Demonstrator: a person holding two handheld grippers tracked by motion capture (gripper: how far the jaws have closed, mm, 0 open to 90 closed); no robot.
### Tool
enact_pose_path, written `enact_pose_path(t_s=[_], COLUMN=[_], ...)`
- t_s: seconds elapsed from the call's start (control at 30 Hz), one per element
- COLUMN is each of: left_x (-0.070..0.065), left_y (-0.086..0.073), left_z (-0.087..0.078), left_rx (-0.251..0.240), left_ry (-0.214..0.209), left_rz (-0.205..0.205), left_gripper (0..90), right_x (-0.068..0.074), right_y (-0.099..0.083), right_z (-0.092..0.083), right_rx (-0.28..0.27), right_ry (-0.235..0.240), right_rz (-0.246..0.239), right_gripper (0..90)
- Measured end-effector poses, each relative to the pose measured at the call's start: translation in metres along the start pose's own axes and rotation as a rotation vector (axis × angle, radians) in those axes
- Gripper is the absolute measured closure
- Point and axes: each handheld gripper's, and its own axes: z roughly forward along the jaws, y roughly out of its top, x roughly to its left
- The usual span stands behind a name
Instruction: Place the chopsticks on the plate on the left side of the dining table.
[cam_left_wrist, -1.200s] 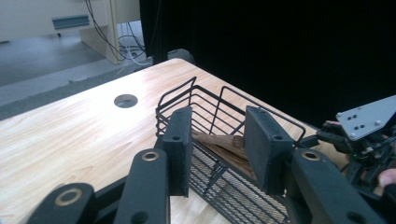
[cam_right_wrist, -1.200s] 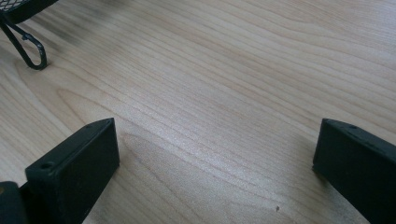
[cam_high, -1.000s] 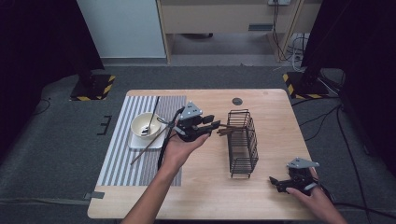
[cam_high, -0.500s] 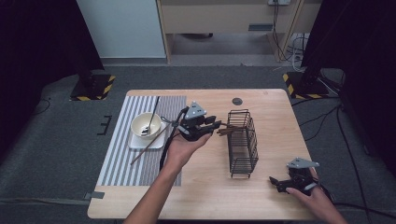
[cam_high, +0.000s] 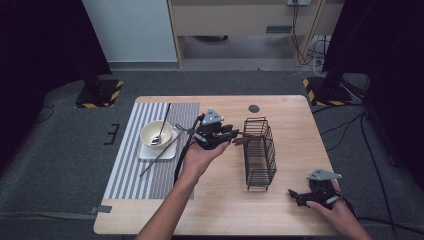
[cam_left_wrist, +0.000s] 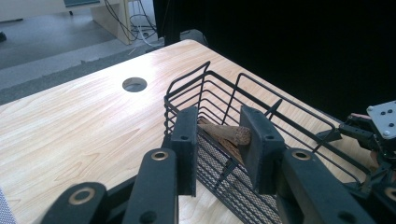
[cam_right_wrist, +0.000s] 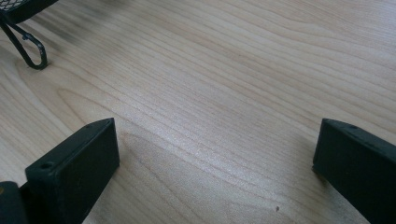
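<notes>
Across the pale wooden counter (cam_high: 230, 200), brown wooden sticks (cam_left_wrist: 224, 135), gripped by the half-closed left hand-held gripper (cam_left_wrist: 217, 144), are now carried over the black wire basket (cam_high: 260, 152), ready for dropping, while the right hand-held gripper (cam_right_wrist: 215, 154) is rested wide open and empty.

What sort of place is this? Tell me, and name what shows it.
Probably a recording lab staged as a dining table: a wooden table with a striped placemat, bowl and wire basket, ringed by dark curtains and cables.

Black wire, brown wood, pale table

The basket (cam_high: 260, 152) is black wire; the stick (cam_left_wrist: 227, 134) at its rim is dark brown wood. The table (cam_high: 225, 200) is light woodgrain, the mat (cam_high: 131, 172) grey-and-white striped, the bowl (cam_high: 156, 134) cream, both grippers black.
</notes>
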Motion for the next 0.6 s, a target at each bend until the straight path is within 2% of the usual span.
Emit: enact_pose_path(t_s=[0.2, 0.4, 0.53, 0.6], left_x=[-0.0004, -0.0021, -0.0048, -0.0053], left_y=[0.0002, 0.0024, 0.0038, 0.0043], left_z=[0.0032, 0.0024, 0.0021, 0.0013], left_rx=[-0.004, -0.016, -0.022, -0.031], left_ry=[0.005, -0.001, 0.035, 0.043], left_rz=[0.000, 0.011, 0.038, 0.039], left_gripper=[69.6, 79.9, 82.7, 83.2], right_x=[-0.0002, -0.0001, -0.0004, -0.0002], right_y=[0.0000, 0.0000, 0.0000, 0.0000], right_z=[0.0001, 0.0000, 0.0001, 0.0001], right_rx=[-0.001, 0.000, -0.002, 0.000], right_ry=[0.000, 0.001, 0.000, 0.001], right_rz=[-0.002, -0.001, -0.005, -0.002], right_gripper=[0.3, 0.2, 0.3, 0.2])
